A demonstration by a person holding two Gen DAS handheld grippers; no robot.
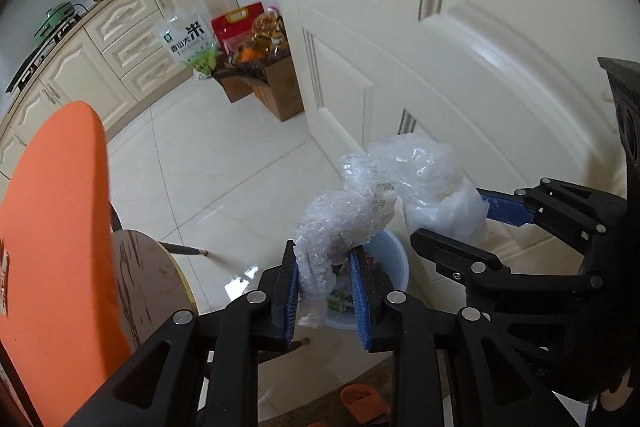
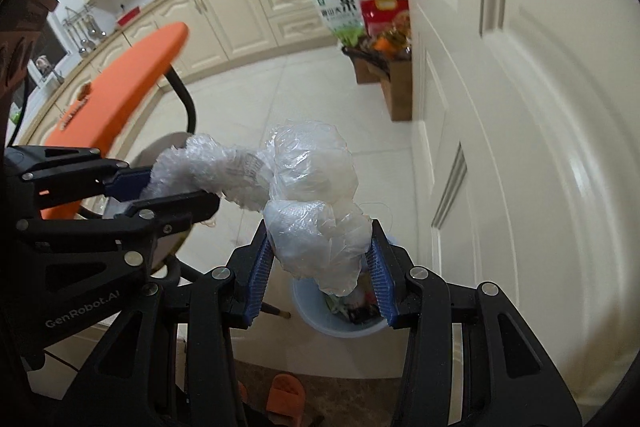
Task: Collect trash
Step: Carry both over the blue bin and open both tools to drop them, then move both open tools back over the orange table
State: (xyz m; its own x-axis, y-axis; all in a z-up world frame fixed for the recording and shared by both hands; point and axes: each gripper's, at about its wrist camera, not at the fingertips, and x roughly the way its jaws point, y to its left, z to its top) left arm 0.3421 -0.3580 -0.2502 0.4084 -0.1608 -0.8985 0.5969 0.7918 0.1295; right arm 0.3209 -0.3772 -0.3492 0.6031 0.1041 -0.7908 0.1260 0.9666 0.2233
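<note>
A long crumpled wad of plastic wrap (image 1: pixel 384 199) was held between both grippers above a pale blue bin (image 1: pixel 394 267) on the floor. Left end of the wad was bubble wrap: dimpled, translucent, twisted into a rope. Right end was smooth thin film, bunched into two rounded lumps. A small printed label was seen near the middle.

Left gripper (image 1: pixel 326 291) was only narrowly parted, its ribbed blue pads pressed on the bubble-wrap end, with a tail of wrap hanging below the pads. Right gripper (image 2: pixel 322 267) was set wider, about half open, and clamped on the lower film lump (image 2: pixel 316 235); a bit of film was seen drooping below the pads.

Long axis of the wad was run roughly level from one gripper to the other, with a kink at the middle where the material changes. Both grippers were pointed steeply down at the bin.

The bin was round, smooth plastic, open-topped, with mixed litter already inside. It was sat just beside a glossy cream panelled door (image 2: pixel 520 107) on one side; a round wooden stool (image 1: pixel 148 287) and its dark leg were near on the other. An orange table edge (image 1: pixel 56 227) was seen further out on the stool side. Glossy pale floor tiles (image 1: pixel 224 167) beyond the bin were bare as far as cardboard boxes (image 1: pixel 276 91) by the door frame. An orange slipper (image 2: pixel 286 395) was seen near the bottom edge.
</note>
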